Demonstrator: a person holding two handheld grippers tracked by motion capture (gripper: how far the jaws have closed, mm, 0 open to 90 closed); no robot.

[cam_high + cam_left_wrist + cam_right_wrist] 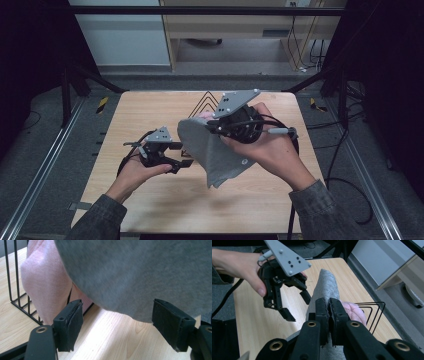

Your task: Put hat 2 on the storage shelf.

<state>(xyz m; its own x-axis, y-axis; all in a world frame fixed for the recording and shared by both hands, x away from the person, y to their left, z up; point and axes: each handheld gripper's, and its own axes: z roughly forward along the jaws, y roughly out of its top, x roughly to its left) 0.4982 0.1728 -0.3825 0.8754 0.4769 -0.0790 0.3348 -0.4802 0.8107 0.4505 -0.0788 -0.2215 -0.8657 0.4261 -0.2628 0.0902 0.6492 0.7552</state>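
My right claw (329,305), shut tight on the grey cloth (212,150), holds it above the tabletop (150,200) centre; my left claw (182,155), open at its nine o'clock, has yet to grip.

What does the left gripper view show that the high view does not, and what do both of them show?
The left gripper view shows the pink cloth draped on the black wire rack, and the left gripper with its jaws open, nothing between the pads. The high view shows both hands, the right gripper lifting the cloth above the wooden table, and the floor beyond. Both show the grey cloth, the table top and the rack.
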